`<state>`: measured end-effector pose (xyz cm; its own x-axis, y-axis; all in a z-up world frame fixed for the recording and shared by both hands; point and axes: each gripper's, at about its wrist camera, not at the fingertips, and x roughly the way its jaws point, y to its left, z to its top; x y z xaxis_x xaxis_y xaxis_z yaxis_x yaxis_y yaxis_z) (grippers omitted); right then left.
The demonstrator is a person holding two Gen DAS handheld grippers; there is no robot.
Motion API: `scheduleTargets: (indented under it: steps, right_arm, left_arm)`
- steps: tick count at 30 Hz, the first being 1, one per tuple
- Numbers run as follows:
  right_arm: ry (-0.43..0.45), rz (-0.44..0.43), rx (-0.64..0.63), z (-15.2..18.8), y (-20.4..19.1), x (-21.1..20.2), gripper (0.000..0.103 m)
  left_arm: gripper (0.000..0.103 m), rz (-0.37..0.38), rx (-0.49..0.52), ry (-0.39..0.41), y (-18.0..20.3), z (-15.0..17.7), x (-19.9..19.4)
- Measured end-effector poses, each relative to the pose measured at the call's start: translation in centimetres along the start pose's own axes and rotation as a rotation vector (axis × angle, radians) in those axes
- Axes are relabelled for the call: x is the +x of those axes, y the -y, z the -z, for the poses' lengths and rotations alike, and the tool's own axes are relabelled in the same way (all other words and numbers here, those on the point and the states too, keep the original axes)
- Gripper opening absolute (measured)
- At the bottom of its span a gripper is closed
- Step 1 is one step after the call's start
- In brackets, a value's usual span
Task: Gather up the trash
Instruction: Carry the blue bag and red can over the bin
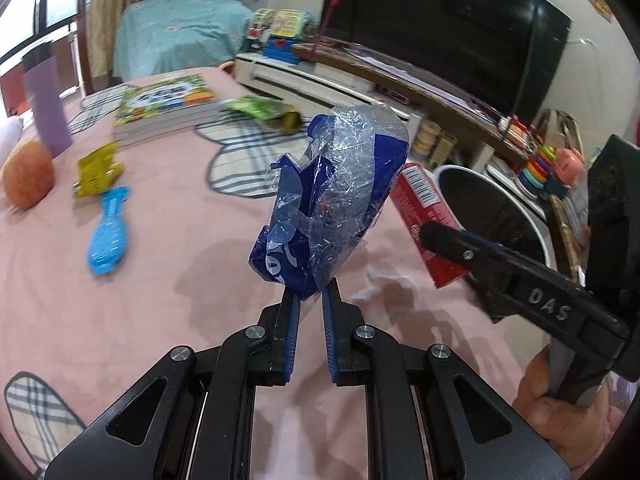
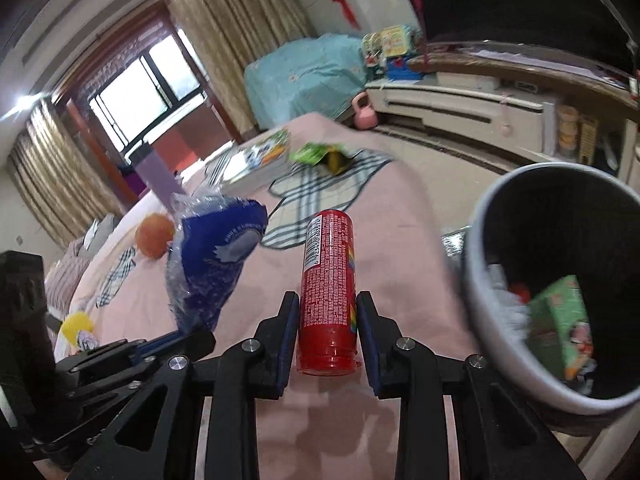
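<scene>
My left gripper (image 1: 310,296) is shut on a crumpled blue and clear plastic wrapper (image 1: 328,196) and holds it above the pink bed cover; the wrapper also shows in the right wrist view (image 2: 212,264). My right gripper (image 2: 328,312) is shut on a red cylindrical tube (image 2: 330,288), held just above the cover; the tube also shows in the left wrist view (image 1: 428,220). A grey bin (image 2: 476,280) with trash inside stands to the right of the tube, seen also in the left wrist view (image 1: 496,184). A yellow wrapper (image 1: 96,168) and a green packet (image 1: 260,108) lie on the cover.
On the pink cover (image 1: 180,280) lie a blue fish-shaped brush (image 1: 108,232), an orange fruit (image 1: 28,178), a purple bottle (image 1: 46,108) and stacked books (image 1: 164,104). A TV cabinet (image 1: 360,76) with toys runs along the right.
</scene>
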<state>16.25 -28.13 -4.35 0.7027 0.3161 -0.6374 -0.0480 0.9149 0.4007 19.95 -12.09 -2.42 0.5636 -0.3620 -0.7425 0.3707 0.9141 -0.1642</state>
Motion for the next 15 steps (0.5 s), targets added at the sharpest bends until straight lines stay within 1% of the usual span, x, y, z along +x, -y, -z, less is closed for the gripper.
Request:
scheduleTargets:
  steps: [8,15]
  right_arm:
    - [0.076,0.049,0.051,-0.5,4.2,-4.9,0.03]
    - [0.1,0.096,0.097,-0.7,7.2,-6.5,0.03]
  left_arm:
    - [0.011,0.045,0.079,-0.006,5.0,-0.7,0.7]
    - [0.011,0.071,0.14,-0.019,8.8,-1.3,1.6]
